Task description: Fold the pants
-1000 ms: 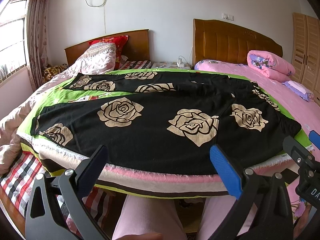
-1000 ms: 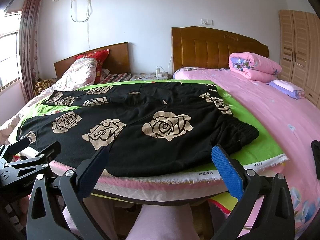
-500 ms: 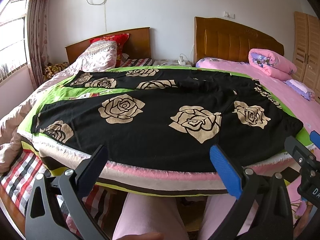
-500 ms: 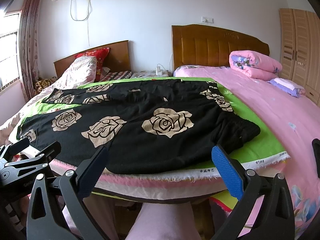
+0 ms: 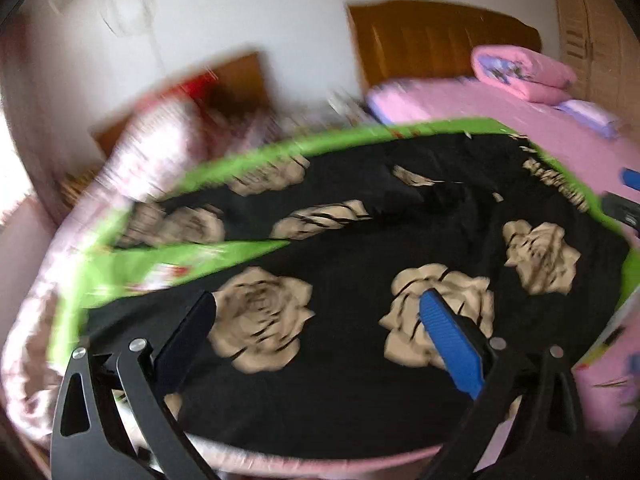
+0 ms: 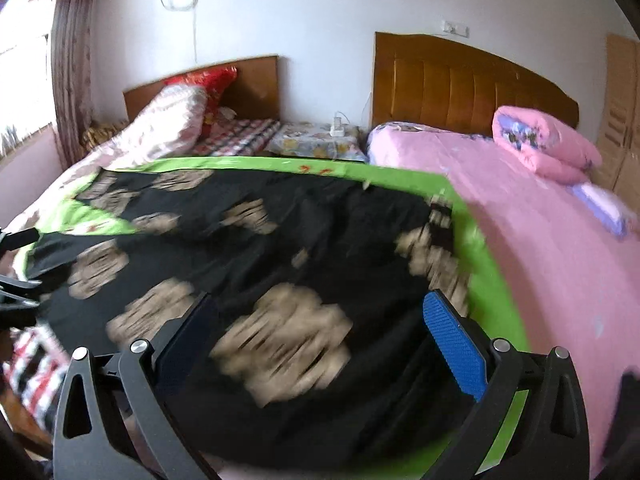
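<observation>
Black pants with beige rose prints lie spread flat on a green cloth over the bed, legs to the left, waistband to the right. They also show in the right wrist view. My left gripper is open and empty above the near leg. My right gripper is open and empty above the seat and waist end. Both views are motion-blurred. The right gripper's tips show at the right edge of the left wrist view, and the left gripper shows at the left edge of the right wrist view.
A pink bed with a folded pink quilt lies to the right. Pillows and wooden headboards stand at the back. A bedside table sits between the beds. A wardrobe is at far right.
Both grippers have moved forward and up, from below the bed's front edge to over the pants. Both stay open and empty.
</observation>
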